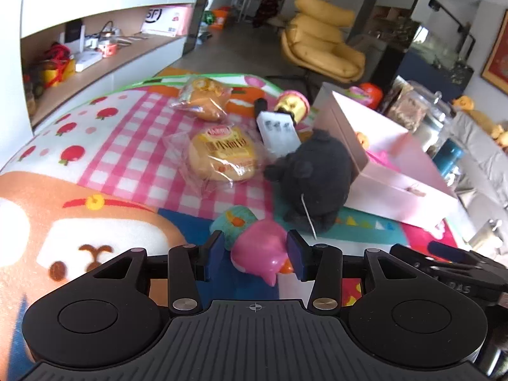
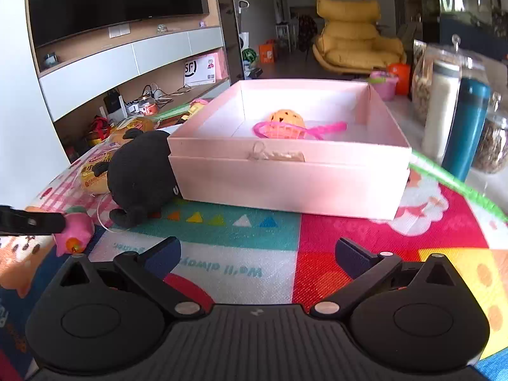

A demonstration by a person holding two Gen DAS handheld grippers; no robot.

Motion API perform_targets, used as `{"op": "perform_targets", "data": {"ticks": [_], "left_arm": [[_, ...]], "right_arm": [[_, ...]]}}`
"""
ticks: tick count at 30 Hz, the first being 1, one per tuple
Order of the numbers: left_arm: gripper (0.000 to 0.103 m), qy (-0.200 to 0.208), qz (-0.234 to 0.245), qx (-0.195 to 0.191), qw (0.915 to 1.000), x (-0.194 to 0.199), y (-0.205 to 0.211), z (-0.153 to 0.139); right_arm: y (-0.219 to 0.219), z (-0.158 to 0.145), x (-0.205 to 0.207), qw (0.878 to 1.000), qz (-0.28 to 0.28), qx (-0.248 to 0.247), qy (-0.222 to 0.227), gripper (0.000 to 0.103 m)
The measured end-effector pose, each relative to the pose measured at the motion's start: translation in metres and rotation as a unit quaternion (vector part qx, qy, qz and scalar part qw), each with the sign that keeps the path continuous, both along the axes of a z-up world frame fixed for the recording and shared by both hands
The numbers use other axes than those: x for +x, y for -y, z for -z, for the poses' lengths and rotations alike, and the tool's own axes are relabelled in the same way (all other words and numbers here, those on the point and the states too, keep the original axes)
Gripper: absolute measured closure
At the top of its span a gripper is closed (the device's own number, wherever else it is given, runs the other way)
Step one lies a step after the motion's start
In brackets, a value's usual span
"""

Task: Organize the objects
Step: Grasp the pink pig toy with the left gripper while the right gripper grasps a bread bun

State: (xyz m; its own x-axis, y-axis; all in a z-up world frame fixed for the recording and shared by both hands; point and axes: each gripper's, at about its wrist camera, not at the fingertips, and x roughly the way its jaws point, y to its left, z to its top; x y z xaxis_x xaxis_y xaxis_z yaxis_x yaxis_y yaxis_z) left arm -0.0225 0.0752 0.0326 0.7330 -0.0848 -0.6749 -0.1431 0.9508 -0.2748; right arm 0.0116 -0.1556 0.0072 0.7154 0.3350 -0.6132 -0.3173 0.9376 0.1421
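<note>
Pink duck toy sits between the parted left tongs; right tongs gape empty; mat reads "We'll always".

On the patterned play mat:
- wrapped bread buns: two
- black plush toy: one
- pink rubber duck: one
- open pink cardboard box: one
- white carton: one

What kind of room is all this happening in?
Most likely a home living room: a yellow lounge chair, a big wall-mounted television above shelves, and a colourful children's play mat with toys on it.
</note>
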Motion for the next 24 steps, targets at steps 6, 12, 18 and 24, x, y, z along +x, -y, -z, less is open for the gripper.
{"op": "perform_targets", "data": {"ticks": [6,12,18,24], "left_arm": [[0.05,-0.003,-0.001,0.064,0.9979,0.017,0.027,0.009],[0.052,0.004,0.005,0.078,0.9969,0.021,0.027,0.013],[0.054,0.042,0.026,0.065,0.9966,-0.003,0.002,0.004],[0.054,0.057,-0.005,0.075,0.9956,-0.039,-0.047,0.002]], "right_arm": [[0.004,0.001,0.001,1.0,0.01,0.008,-0.003,0.0],[0.005,0.0,0.002,1.0,0.011,0.01,-0.005,0.0],[0.0,0.001,0.004,1.0,0.021,-0.005,-0.011,0.0],[-0.045,-0.026,-0.008,0.997,-0.048,-0.046,0.028,0.0]]}}
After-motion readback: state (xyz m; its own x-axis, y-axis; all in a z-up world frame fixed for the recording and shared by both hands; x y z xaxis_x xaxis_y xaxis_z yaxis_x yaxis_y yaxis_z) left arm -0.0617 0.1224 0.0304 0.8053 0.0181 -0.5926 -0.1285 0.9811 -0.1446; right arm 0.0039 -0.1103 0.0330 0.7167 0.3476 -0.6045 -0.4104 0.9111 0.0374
